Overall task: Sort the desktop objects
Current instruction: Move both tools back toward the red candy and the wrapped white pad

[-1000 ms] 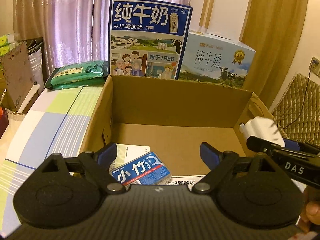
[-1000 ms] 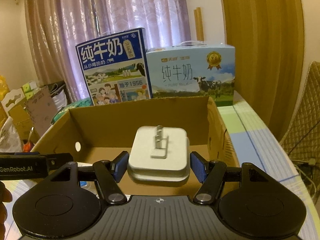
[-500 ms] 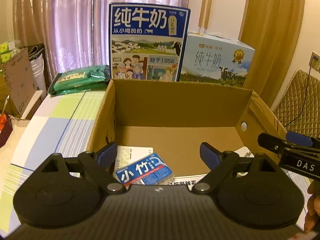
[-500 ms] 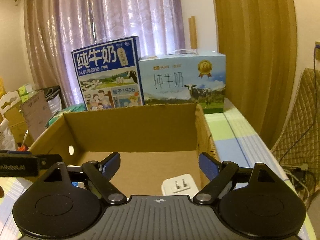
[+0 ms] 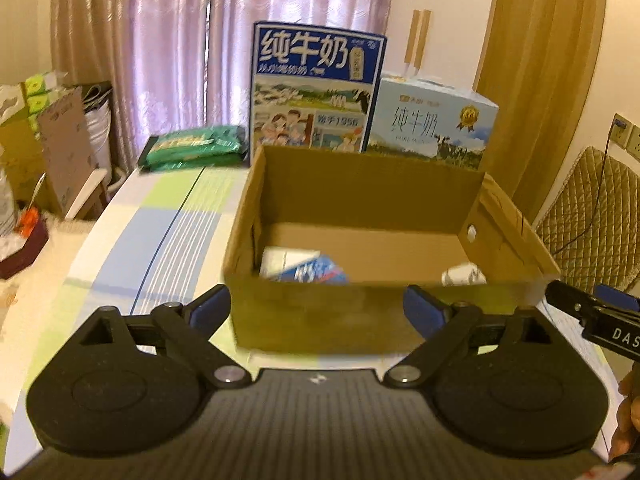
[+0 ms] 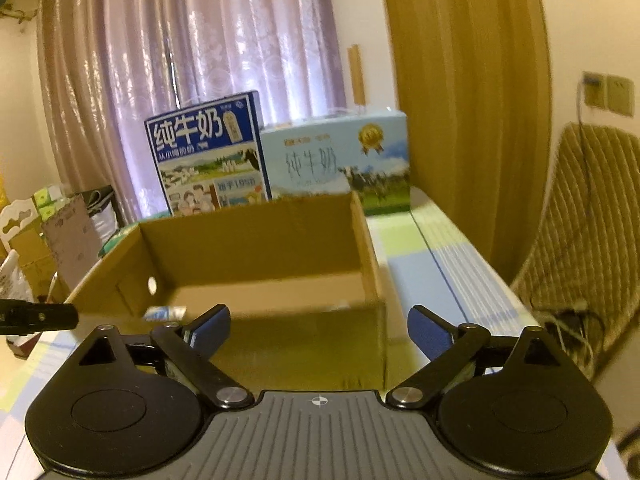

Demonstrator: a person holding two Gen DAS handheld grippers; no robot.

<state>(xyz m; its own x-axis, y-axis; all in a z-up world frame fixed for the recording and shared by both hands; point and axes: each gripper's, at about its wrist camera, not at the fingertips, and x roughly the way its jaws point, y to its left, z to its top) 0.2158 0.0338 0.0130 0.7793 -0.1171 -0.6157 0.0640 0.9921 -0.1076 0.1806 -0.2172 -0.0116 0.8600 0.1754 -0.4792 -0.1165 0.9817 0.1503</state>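
Both the left gripper (image 5: 316, 312) and right gripper (image 6: 318, 330) stand spread and empty before the cardboard box (image 5: 360, 322), which holds the white plug (image 5: 464, 275) and blue pack (image 5: 316, 272); next, another loose object apparently needs locating.

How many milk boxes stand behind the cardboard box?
2: the dark blue milk box stands upright behind the far wall, and the light blue milk box sits at its right side.

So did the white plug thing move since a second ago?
Yes. It was held in the right gripper above the cardboard box; now the white plug lies inside the box, by its right wall.
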